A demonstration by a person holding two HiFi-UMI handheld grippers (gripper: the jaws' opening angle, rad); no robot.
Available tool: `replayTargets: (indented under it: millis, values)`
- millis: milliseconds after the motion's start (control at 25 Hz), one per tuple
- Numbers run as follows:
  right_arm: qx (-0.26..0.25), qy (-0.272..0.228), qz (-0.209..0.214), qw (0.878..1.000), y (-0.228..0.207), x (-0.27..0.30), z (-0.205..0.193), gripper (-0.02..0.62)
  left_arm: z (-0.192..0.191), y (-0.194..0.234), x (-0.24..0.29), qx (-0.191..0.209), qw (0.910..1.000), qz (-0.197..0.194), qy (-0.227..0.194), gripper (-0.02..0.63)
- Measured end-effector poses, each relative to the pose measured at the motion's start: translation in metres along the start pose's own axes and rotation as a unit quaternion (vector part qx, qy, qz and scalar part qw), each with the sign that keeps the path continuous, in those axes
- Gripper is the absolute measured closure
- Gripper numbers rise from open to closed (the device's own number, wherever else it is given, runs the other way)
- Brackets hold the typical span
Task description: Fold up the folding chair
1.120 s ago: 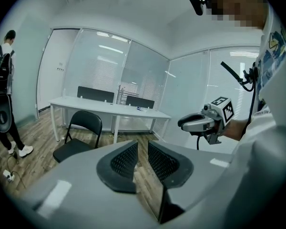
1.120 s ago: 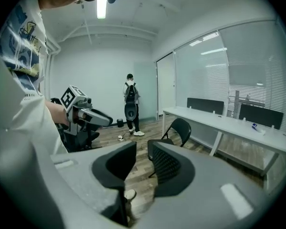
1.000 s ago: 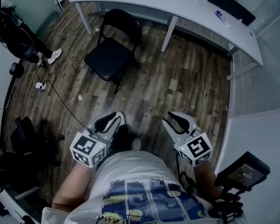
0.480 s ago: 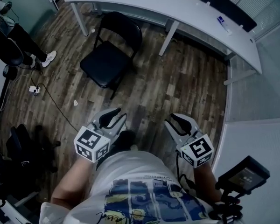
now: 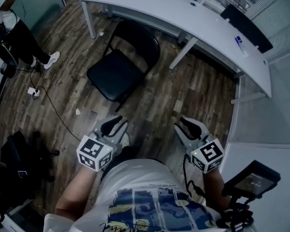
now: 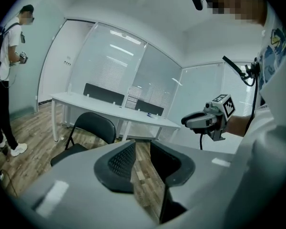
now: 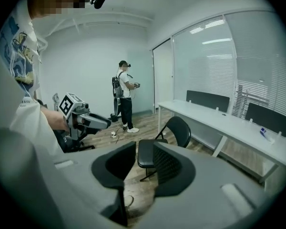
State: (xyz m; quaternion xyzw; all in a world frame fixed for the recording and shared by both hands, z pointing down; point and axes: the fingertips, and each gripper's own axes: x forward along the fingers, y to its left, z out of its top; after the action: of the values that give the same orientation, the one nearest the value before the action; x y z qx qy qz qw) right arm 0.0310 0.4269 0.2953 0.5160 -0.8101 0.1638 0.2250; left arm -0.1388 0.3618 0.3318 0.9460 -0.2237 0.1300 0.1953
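The black folding chair (image 5: 122,66) stands unfolded on the wood floor in front of the white desk, its seat toward me. It also shows in the left gripper view as chair (image 6: 88,128) and in the right gripper view as chair (image 7: 168,138). My left gripper (image 5: 111,127) is held low in the head view, short of the chair and apart from it. Its jaws have just been opening, with nothing between them. My right gripper (image 5: 187,125) hangs level with it to the right, jaws parted and empty. Each gripper sees the other: right gripper (image 6: 206,120), left gripper (image 7: 88,120).
A long white desk (image 5: 183,13) runs behind the chair. A person (image 5: 12,30) stands at the far left near a cable and power strip (image 5: 34,92). Dark equipment (image 5: 14,153) sits at the lower left, a glass partition at the right, and a device on a stand (image 5: 251,180) at the lower right.
Both grippers have moved forward together toward the chair, which now looks larger and nearer in the head view. The person at the far left has shifted position.
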Motion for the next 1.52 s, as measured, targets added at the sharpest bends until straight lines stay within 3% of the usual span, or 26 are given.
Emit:
replayTargets:
  millis: [400, 800, 1080, 1520]
  values:
    - [-0.017, 0.008, 0.02, 1.0, -0.04, 0.08, 0.037, 0.494, -0.007, 0.077, 0.011, -0.016, 0.9991, 0.04, 0.002, 0.512]
    - [-0.011, 0.012, 0.026, 1.0, -0.082, 0.13, 0.041, 0.477, -0.004, 0.104, 0.019, -0.026, 0.9977, 0.06, -0.015, 0.497]
    - [-0.02, 0.032, 0.051, 0.998, -0.162, 0.203, 0.057, 0.462, 0.004, 0.145, 0.07, -0.05, 0.9941, 0.097, 0.002, 0.492]
    - [-0.034, 0.097, 0.058, 0.993, -0.246, 0.302, 0.043, 0.456, -0.03, 0.207, 0.114, -0.109, 0.9843, 0.135, 0.029, 0.462]
